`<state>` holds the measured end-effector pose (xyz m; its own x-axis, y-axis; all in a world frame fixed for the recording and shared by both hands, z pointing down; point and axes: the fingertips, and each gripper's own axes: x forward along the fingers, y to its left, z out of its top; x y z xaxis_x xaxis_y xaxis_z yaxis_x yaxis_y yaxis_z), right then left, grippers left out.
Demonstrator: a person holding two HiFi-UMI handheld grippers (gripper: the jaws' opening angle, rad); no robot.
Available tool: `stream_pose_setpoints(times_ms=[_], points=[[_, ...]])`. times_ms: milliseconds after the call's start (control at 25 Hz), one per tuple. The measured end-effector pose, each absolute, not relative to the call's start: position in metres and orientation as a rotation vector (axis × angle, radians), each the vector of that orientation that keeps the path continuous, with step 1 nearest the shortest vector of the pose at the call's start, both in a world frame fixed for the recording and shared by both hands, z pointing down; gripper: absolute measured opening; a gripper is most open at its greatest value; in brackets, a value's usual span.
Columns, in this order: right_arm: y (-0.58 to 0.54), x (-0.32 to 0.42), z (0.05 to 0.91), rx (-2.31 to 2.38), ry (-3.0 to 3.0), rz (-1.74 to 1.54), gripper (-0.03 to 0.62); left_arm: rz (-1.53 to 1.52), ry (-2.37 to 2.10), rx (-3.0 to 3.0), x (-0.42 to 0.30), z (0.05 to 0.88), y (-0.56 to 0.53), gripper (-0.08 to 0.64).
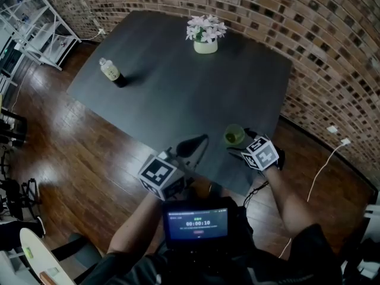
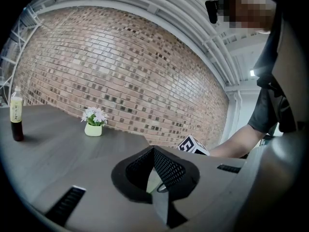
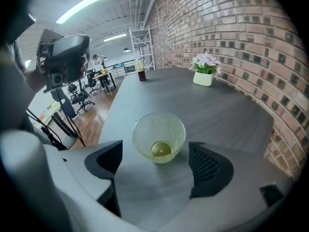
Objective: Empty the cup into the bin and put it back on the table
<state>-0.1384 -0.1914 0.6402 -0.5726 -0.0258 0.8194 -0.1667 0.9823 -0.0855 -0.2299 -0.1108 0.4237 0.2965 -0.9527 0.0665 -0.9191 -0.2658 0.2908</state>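
Your right gripper [image 3: 158, 166] is wide open. The cup [image 3: 159, 138] stands between its jaws, and neither pad touches it. The cup is translucent, pale yellow-green plastic with a brighter yellow disc at its bottom. It sits upright near the near edge of the dark grey table [image 3: 203, 110]. Your left gripper [image 2: 155, 170] has its jaws together and holds nothing.

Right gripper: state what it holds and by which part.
Nothing. The right gripper is open, its jaws clear of the cup, which stands on the table.
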Motion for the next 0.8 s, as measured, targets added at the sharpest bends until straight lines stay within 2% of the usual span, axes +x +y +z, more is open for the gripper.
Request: stream_pose_setpoints(times_ms=[360,440,800], points=[[-0.198,-0.151,0.652,0.109,-2.332,0.172,0.440,-0.179,-1.715,2.288,-0.221,0.437,-0.115,-0.002],[-0.196,-0.155,0.656,0.088,-2.358,0.179,0.500,-0.178,-1.718,2.282,-0.220,0.443,-0.115,-0.002],[-0.197,-0.162,0.659,0.060,-2.537,0.196,0.500,-0.134,-1.734,2.242,-0.214,0.464,-0.115,-0.002]])
